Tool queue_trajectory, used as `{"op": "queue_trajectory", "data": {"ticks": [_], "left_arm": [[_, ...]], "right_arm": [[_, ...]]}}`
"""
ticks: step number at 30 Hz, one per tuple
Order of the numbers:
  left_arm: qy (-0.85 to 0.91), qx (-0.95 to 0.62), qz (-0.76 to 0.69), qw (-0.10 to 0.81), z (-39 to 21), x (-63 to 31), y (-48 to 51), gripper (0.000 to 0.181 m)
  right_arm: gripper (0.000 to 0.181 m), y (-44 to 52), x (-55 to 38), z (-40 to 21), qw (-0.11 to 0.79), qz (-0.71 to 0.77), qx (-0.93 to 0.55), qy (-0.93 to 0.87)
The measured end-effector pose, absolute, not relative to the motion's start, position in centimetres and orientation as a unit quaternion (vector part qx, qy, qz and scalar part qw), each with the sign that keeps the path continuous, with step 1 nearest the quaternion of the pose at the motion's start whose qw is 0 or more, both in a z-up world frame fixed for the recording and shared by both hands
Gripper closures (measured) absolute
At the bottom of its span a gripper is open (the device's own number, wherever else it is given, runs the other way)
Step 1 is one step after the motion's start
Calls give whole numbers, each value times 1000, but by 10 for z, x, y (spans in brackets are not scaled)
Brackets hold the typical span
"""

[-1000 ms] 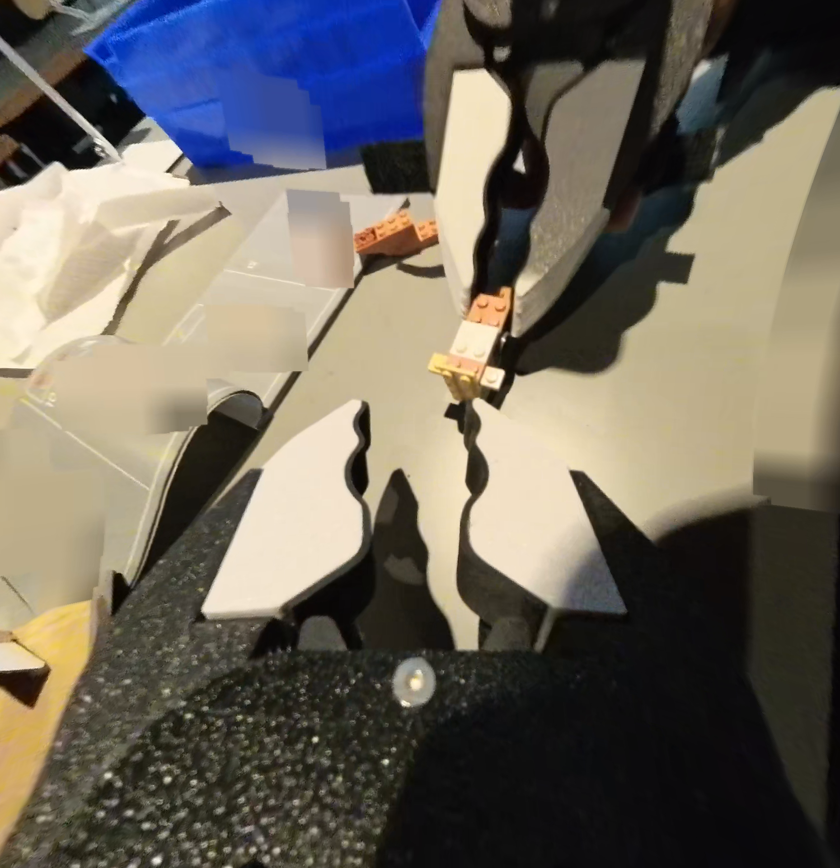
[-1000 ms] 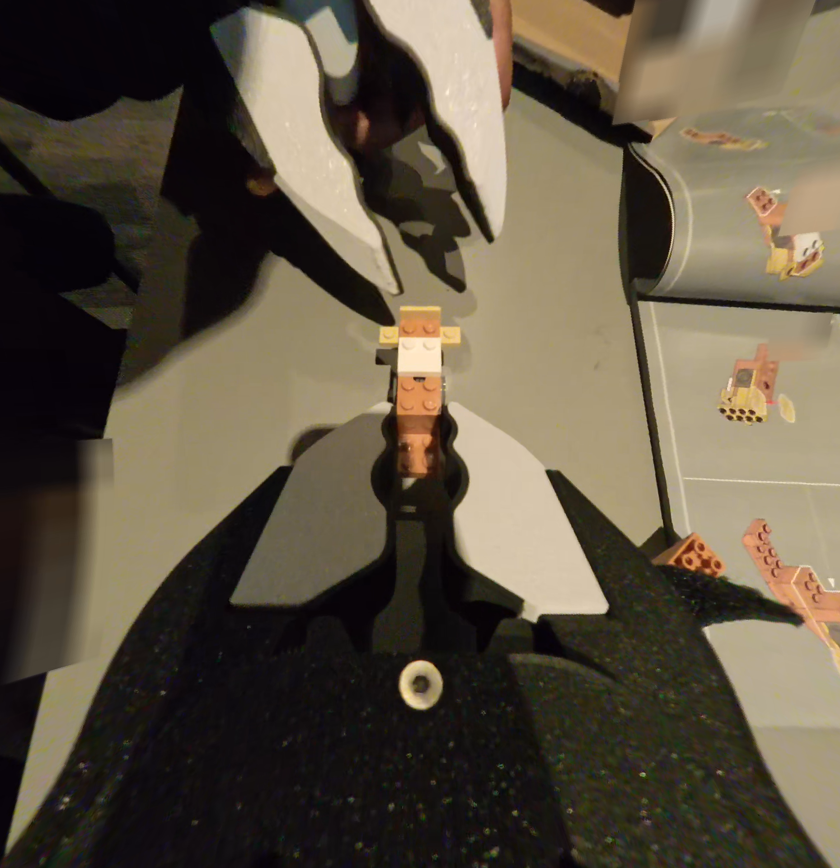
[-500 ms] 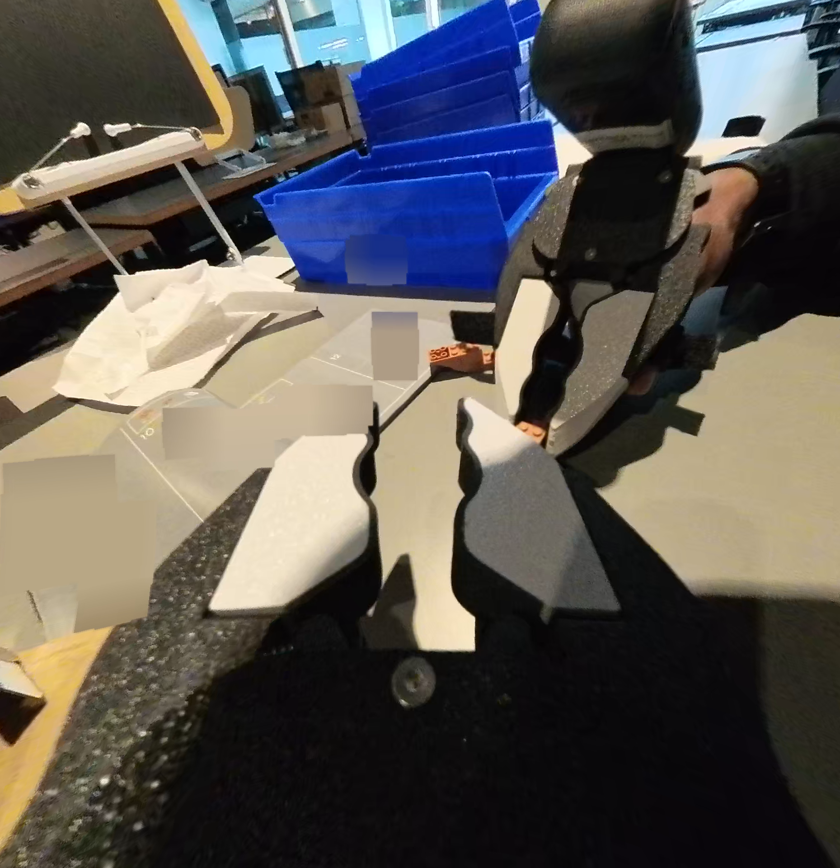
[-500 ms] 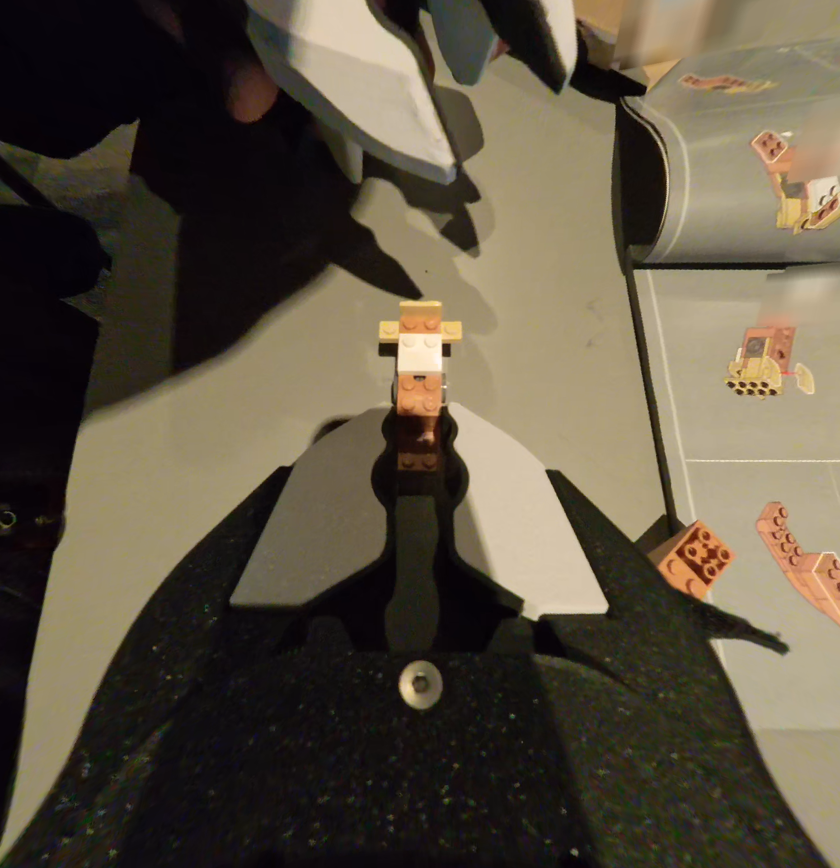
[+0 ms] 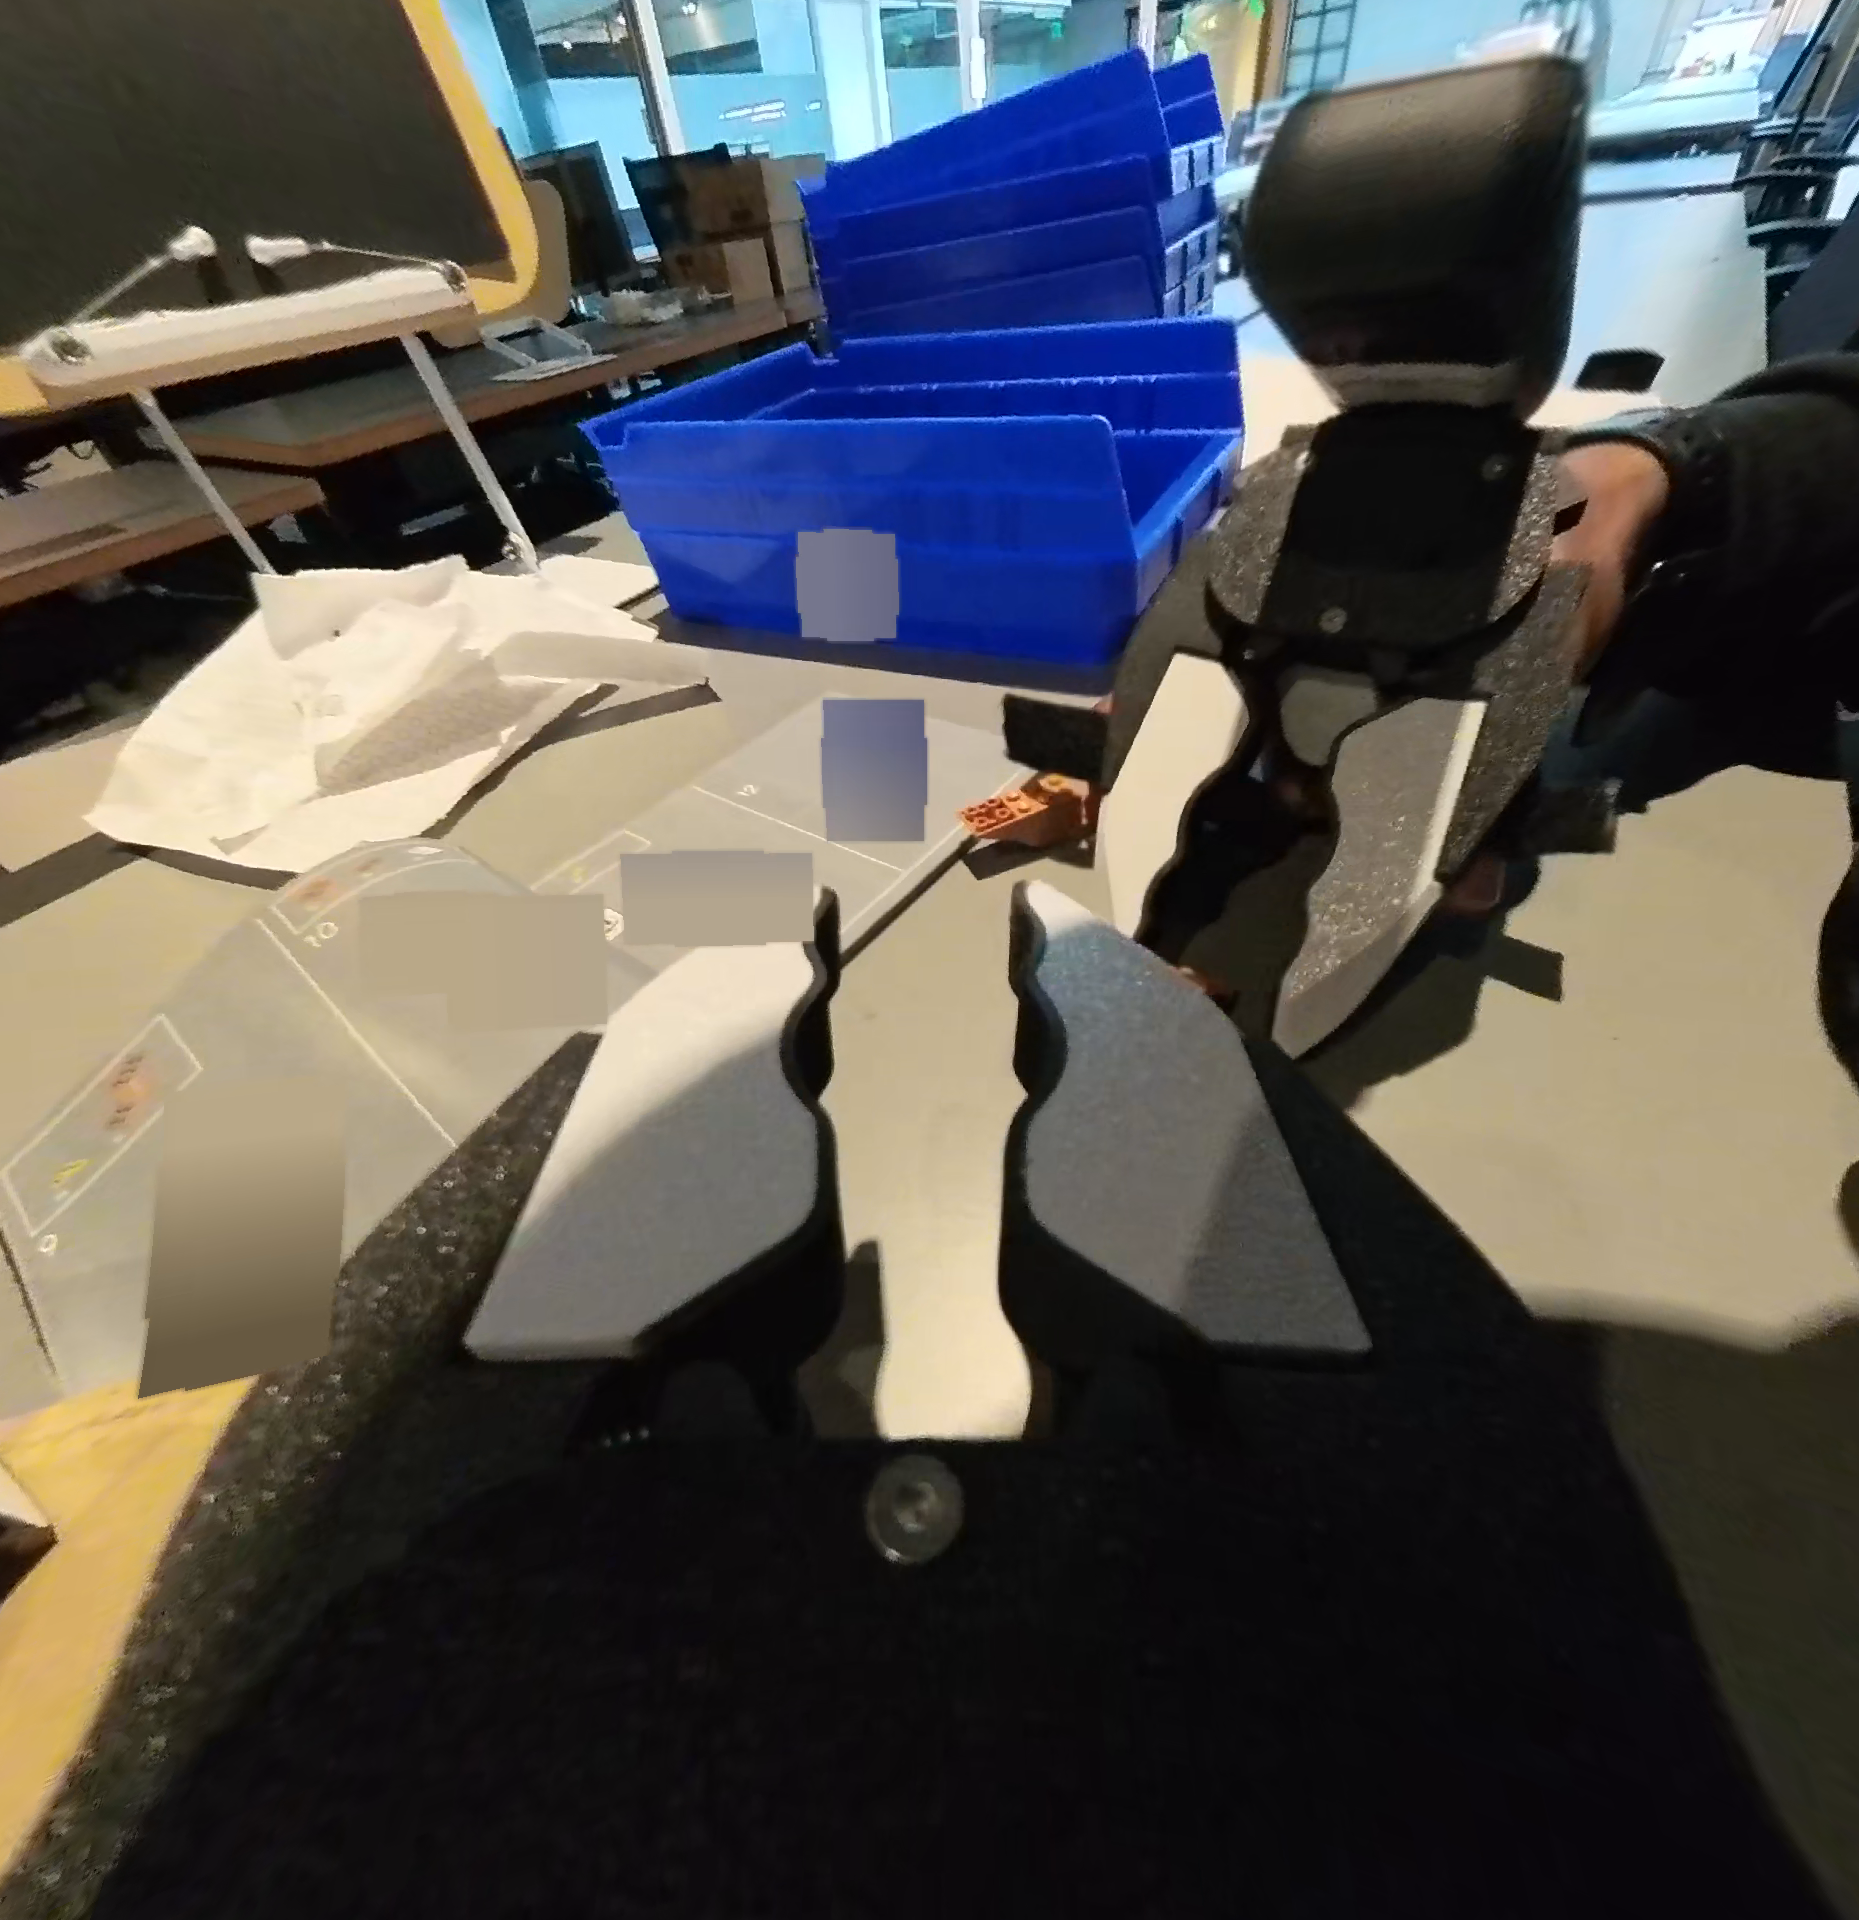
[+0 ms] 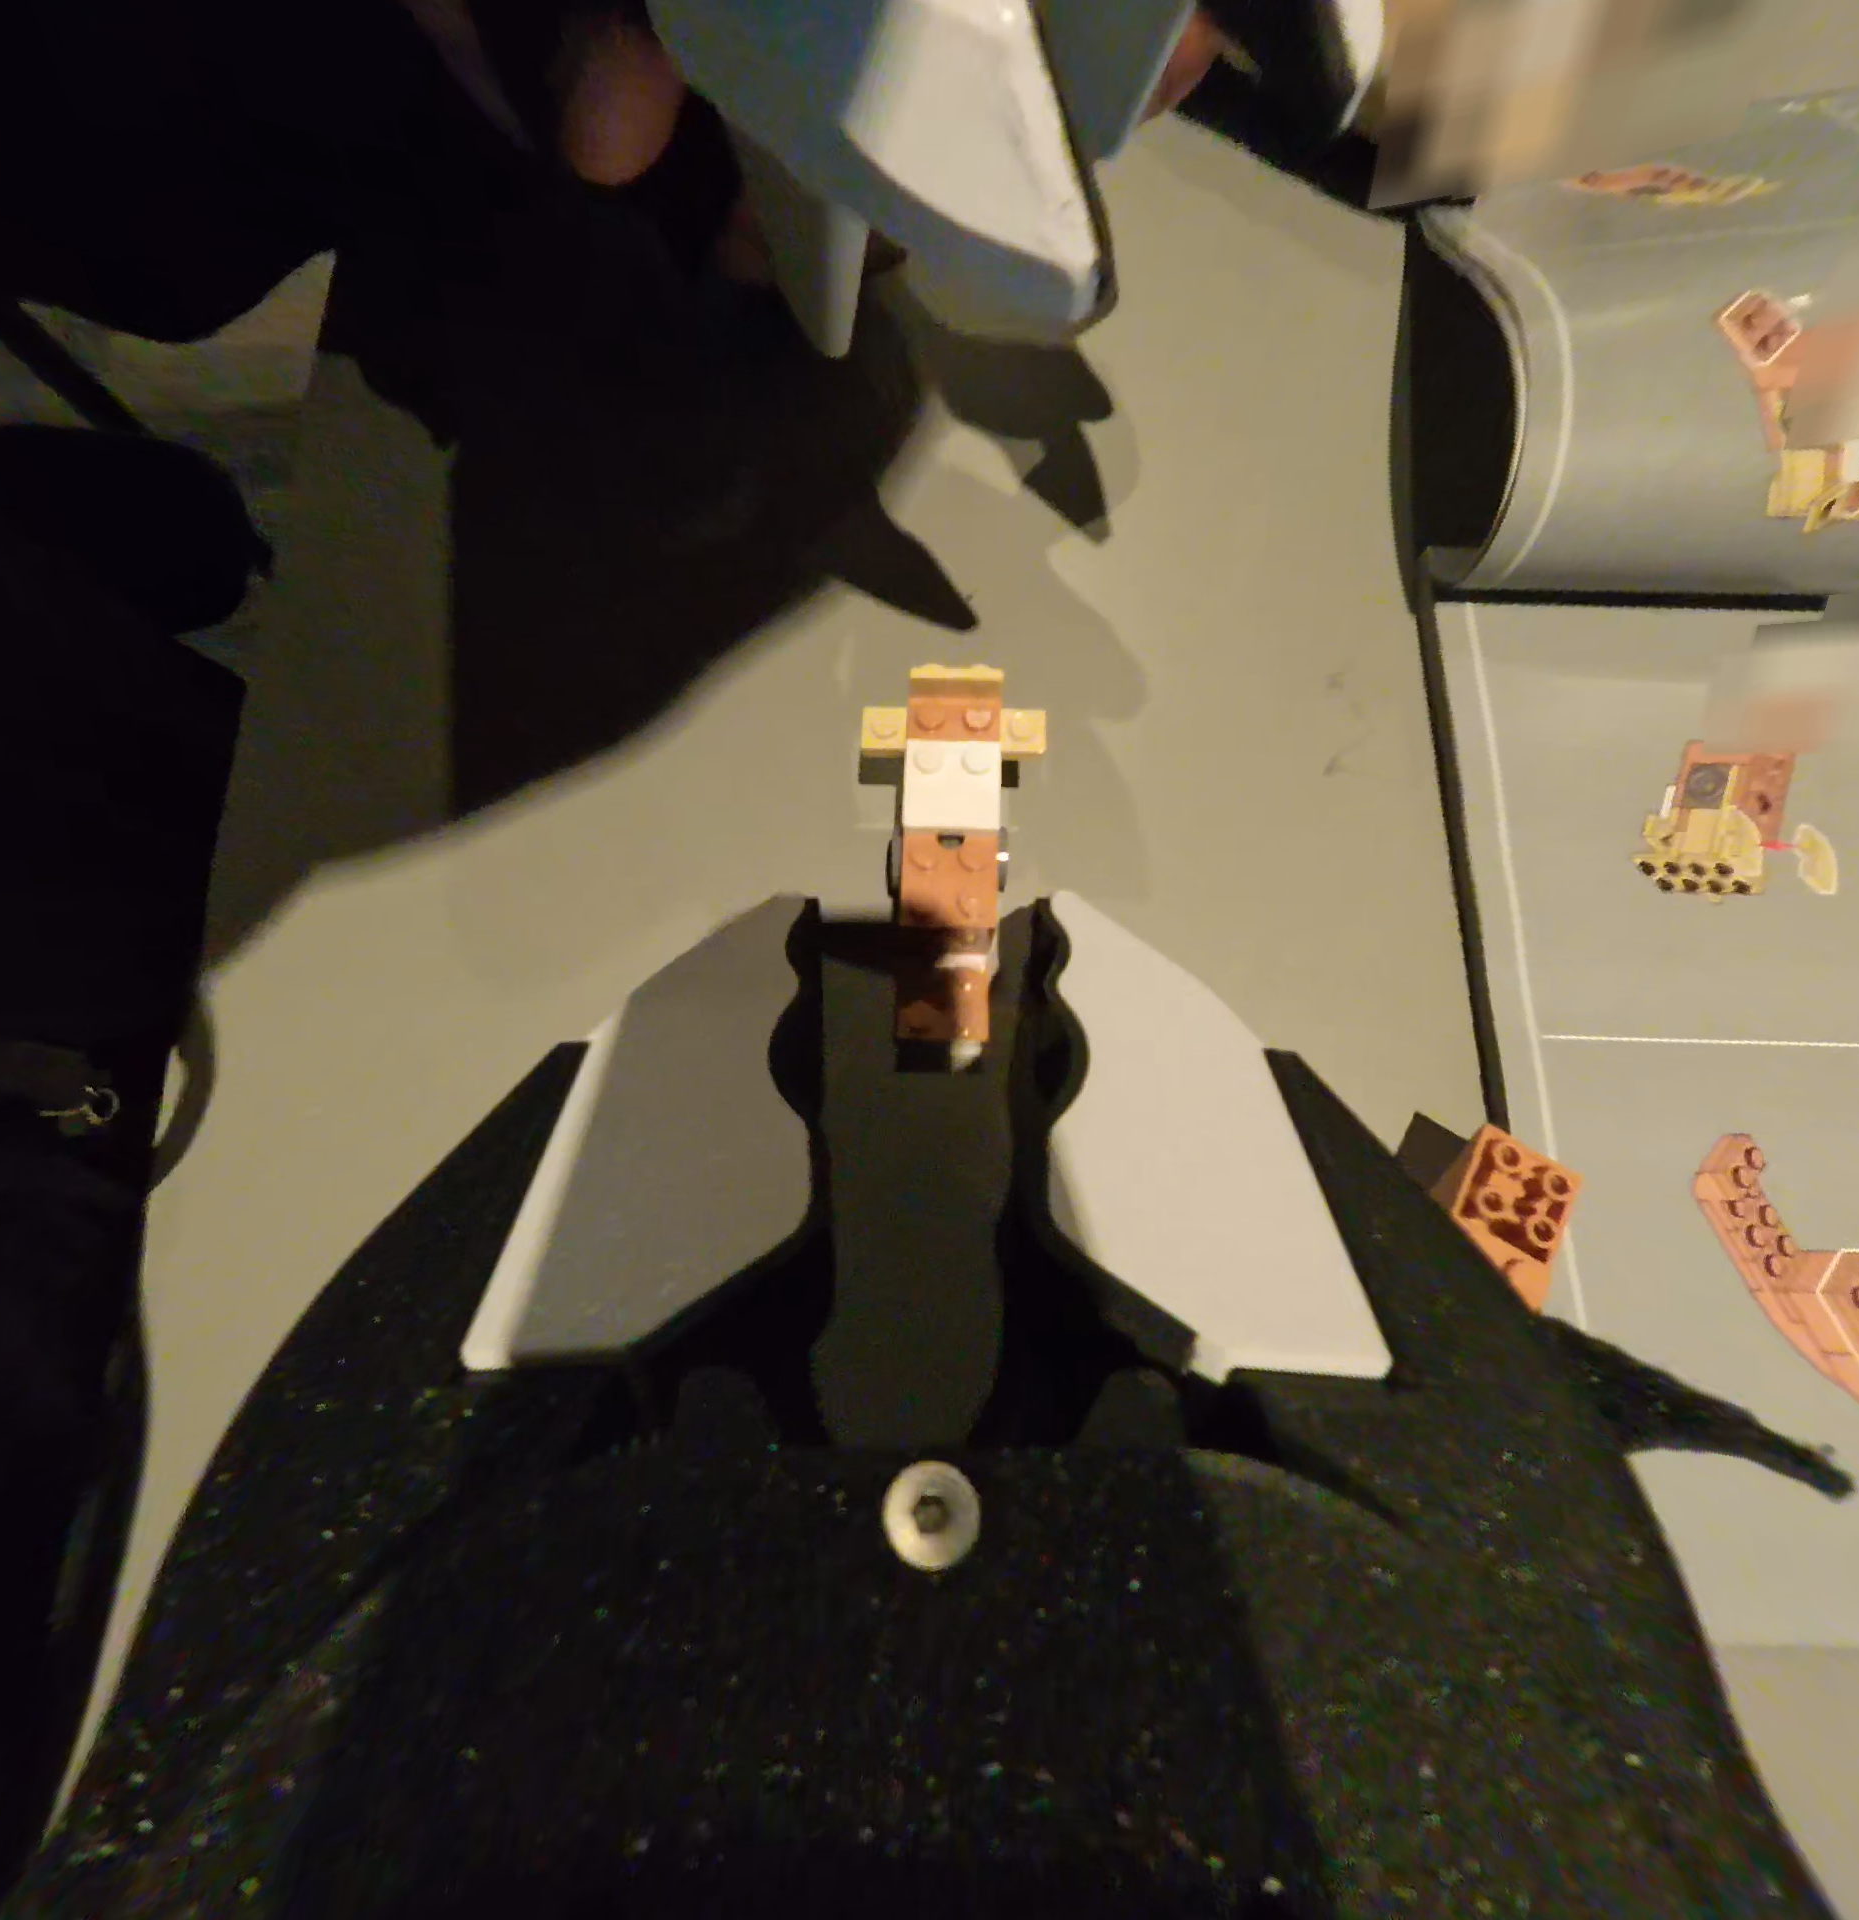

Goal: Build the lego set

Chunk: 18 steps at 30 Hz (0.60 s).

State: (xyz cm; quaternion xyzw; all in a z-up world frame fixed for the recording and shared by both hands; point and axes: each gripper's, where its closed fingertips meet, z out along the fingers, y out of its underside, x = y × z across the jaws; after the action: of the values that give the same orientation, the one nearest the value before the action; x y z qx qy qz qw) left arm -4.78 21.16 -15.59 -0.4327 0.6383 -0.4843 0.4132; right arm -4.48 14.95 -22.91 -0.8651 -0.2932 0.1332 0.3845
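A small lego assembly (image 6: 951, 821) of brown, white and tan bricks lies on the grey table (image 6: 1216, 727). Its brown rear end sits between the fingertips of my right gripper (image 6: 925, 914), which is open, with gaps on both sides of the bricks. My left gripper (image 5: 920, 914) is open and empty. It hovers above the table, facing the right gripper (image 5: 1231, 987), whose jaws stand apart. A bit of the assembly (image 5: 1195, 977) shows behind my left gripper's right finger. The left gripper (image 6: 956, 156) is blurred at the top of the right wrist view.
A loose brown brick (image 5: 1018, 821) lies by the open instruction booklet (image 5: 696, 831); it also shows in the right wrist view (image 6: 1507, 1205), beside the booklet (image 6: 1683, 727). Stacked blue bins (image 5: 956, 520) stand behind. Crumpled white paper (image 5: 364, 707) lies at left. The grippers' ends are close to 10 centimeters from one another.
My right gripper has opened and let go of the lego assembly. My left gripper has drawn back from the assembly and tilted up towards the room.
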Motion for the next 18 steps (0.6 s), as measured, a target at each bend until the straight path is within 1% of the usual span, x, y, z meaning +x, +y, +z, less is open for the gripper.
{"op": "queue_trajectory", "data": {"ticks": [5,9,11,13,18], "left_arm": [[621,-426,-490,439,-149,-49,215,153],[601,-419,-497,465,-141,-42,217,158],[591,-416,-502,474,-137,-36,217,163],[582,-414,-509,481,-134,-30,218,168],[548,-418,-534,489,-125,-23,226,177]], "right_arm": [[144,150,-41,-207,435,134,-846,-279],[150,151,-22,-191,471,129,-837,-245],[157,152,-7,-181,500,128,-829,-218],[167,154,7,-170,539,137,-811,-181],[176,152,26,-156,588,183,-776,-135]]}}
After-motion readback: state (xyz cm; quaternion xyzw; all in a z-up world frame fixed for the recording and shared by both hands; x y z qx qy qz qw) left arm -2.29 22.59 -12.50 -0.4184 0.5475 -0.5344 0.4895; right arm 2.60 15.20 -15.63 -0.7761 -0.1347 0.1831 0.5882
